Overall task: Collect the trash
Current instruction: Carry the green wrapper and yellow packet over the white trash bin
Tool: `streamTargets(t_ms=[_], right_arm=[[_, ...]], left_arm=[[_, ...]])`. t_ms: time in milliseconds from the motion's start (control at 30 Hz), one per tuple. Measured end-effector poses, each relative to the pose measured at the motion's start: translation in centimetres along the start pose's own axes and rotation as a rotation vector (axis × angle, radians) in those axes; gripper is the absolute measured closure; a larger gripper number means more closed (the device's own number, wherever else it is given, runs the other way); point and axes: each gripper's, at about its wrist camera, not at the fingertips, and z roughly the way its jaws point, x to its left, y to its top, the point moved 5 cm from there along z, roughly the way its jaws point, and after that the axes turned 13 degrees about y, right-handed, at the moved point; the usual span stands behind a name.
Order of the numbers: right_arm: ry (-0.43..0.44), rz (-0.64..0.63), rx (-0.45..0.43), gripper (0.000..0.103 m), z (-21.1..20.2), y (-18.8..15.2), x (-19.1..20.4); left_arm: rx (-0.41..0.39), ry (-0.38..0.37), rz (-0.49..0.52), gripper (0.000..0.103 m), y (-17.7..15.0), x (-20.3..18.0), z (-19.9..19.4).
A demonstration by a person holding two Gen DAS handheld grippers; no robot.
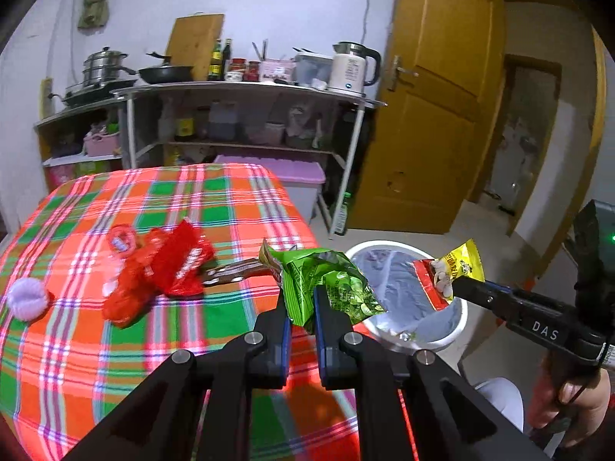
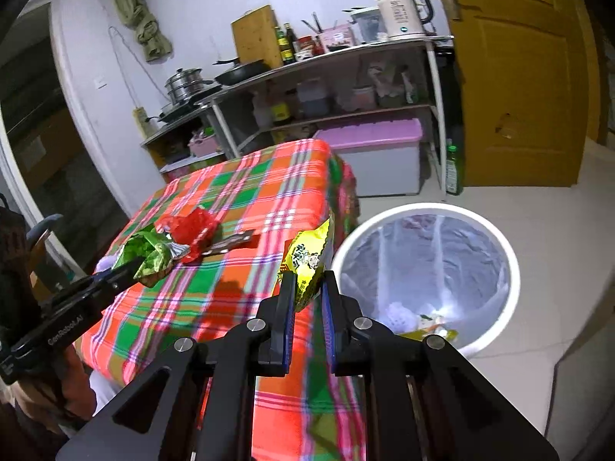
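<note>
Two crinkly wrappers held, both light, limp and slippery.
Left gripper [image 1: 300, 303] pinches green wrapper [image 1: 326, 284] at centre frame; right gripper [image 2: 309, 288] clamps yellow wrapper [image 2: 307, 261] mid-body beside bin [image 2: 511, 265], lower right.

Pale lilac painted wall [image 1: 269, 0] is seen at 12 o'clock, fronted by a grey metal shelving rack [image 1: 246, 92] loaded with pots and a white electric kettle [image 1: 351, 69]. A yellow-brown wooden door [image 1: 434, 107] is seen at 2 o'clock. Pale tiled floor [image 2: 538, 199] is lit evenly.
</note>
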Motion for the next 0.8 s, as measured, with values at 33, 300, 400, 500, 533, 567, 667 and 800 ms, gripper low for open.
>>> streamTargets(t_ms=[33,300,400,500,533,567,667,800], right_arm=[[-0.006,0.006,-0.002,0.089,-0.2,0.0,-0.3],[-0.050,0.051,-0.010,0.089,-1.0,-0.3,-3.2],[-0.058,0.063,-0.010,0.089,-1.2,-0.3,-4.0],[-0.066,0.079,-0.008,0.089,-1.1,-0.4,-4.9],[-0.070,0.084,-0.006,0.089,-1.0,-0.4,-5.3],[-0.072,0.088,-0.005,0.089,-1.0,-0.4,-5.6],[-0.079,0.107,0.001,0.089,-0.7,-0.6,-6.6],[-0.086,0.129,0.017,0.089,-0.2,-0.9,-7.8]], left_arm=[[0.002,-0.006,0.004,0.093,0.0,-0.4,0.2],[0.008,-0.055,0.048,0.093,0.5,-3.9,1.8],[0.013,-0.071,0.060,0.093,0.7,-5.0,2.4],[0.021,-0.085,0.074,0.093,0.7,-6.1,3.1],[0.025,-0.088,0.078,0.093,0.7,-6.4,3.4],[0.030,-0.092,0.081,0.093,0.7,-6.8,3.7],[0.044,-0.104,0.092,0.093,0.6,-7.6,4.5],[0.072,-0.116,0.104,0.093,0.3,-8.6,5.8]])
